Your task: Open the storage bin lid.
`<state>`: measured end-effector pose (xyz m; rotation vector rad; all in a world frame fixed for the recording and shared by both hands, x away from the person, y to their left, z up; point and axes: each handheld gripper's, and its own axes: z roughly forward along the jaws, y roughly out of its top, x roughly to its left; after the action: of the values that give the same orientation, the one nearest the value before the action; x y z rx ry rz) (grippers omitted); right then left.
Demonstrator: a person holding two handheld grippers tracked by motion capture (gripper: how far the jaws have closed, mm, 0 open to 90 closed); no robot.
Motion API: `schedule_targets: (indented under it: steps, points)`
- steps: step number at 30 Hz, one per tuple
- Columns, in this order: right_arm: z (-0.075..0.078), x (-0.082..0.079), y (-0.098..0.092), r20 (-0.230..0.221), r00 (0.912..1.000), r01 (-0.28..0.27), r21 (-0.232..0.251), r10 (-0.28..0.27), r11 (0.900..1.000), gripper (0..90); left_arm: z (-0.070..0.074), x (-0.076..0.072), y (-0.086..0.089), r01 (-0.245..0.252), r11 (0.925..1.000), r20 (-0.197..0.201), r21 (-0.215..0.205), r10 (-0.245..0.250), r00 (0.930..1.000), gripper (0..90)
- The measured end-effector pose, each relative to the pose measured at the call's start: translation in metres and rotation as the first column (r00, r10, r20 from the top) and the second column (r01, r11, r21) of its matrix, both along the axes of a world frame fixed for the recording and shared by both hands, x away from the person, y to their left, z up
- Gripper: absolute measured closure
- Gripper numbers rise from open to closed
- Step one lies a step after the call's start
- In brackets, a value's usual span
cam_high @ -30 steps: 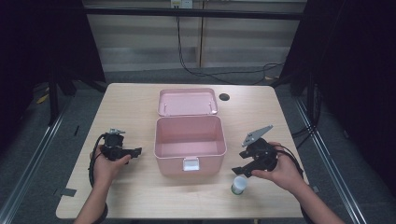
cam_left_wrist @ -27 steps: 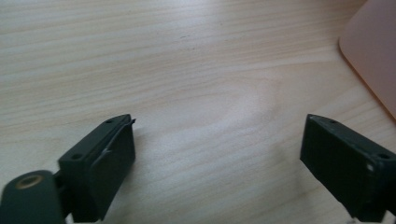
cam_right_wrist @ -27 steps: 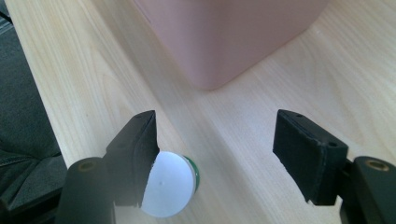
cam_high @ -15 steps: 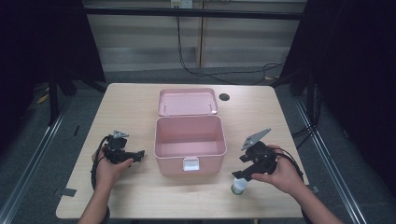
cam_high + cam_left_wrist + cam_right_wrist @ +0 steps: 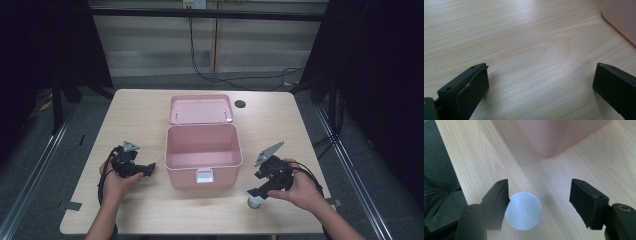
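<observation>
A pink box (image 5: 202, 160) stands open mid-table, its lid (image 5: 200, 109) tipped back. My left gripper (image 5: 148, 169) rests on the wood left of the box, pointing at it. Its jaws have just been opening and now stand wide. In the left gripper view my left gripper (image 5: 541, 68) has bare table between its jaws. A small bottle with a white cap (image 5: 256, 202) stands near the front edge. My right gripper (image 5: 256, 192) hangs over it, open. In the right gripper view the white cap (image 5: 523, 211) lies between the jaws of my right gripper (image 5: 539, 187), beside one pad (image 5: 499, 205) and apart from the other.
A corner of the pink box (image 5: 559, 135) is just beyond the bottle. The table (image 5: 135, 115) has a dark cable hole (image 5: 240, 104) at the back right. Its front edge (image 5: 451, 175) runs close beside the bottle, with dark cloth below.
Both hands stay about where they were. The left gripper's jaws look slightly wider apart than before.
</observation>
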<state>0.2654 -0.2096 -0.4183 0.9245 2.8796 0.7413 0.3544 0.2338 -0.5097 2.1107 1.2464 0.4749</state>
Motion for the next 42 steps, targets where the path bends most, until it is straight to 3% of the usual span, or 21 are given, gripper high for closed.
schedule_targets:
  steps: [5, 26, 42]
  points:
    - [-0.001, -0.004, 0.002, -0.005, 0.9999, -0.014, -0.006, 0.014, 1.0, 31.7, -0.002, 0.0, 0.001, 0.006, 0.9999, 0.018, -0.014, -0.006, 0.9998, 0.0]
    - [-0.01, -0.011, 0.005, -0.037, 0.9972, -0.067, -0.071, 0.065, 0.995, 35.5, -0.002, 0.0, 0.001, 0.008, 0.9998, 0.018, -0.016, -0.008, 0.9998, 0.0]
    - [-0.016, -0.012, 0.006, -0.058, 0.9934, -0.104, -0.099, 0.099, 0.99, 47.4, -0.002, 0.002, 0.002, 0.012, 0.9998, 0.019, -0.015, -0.011, 0.9998, 0.0]
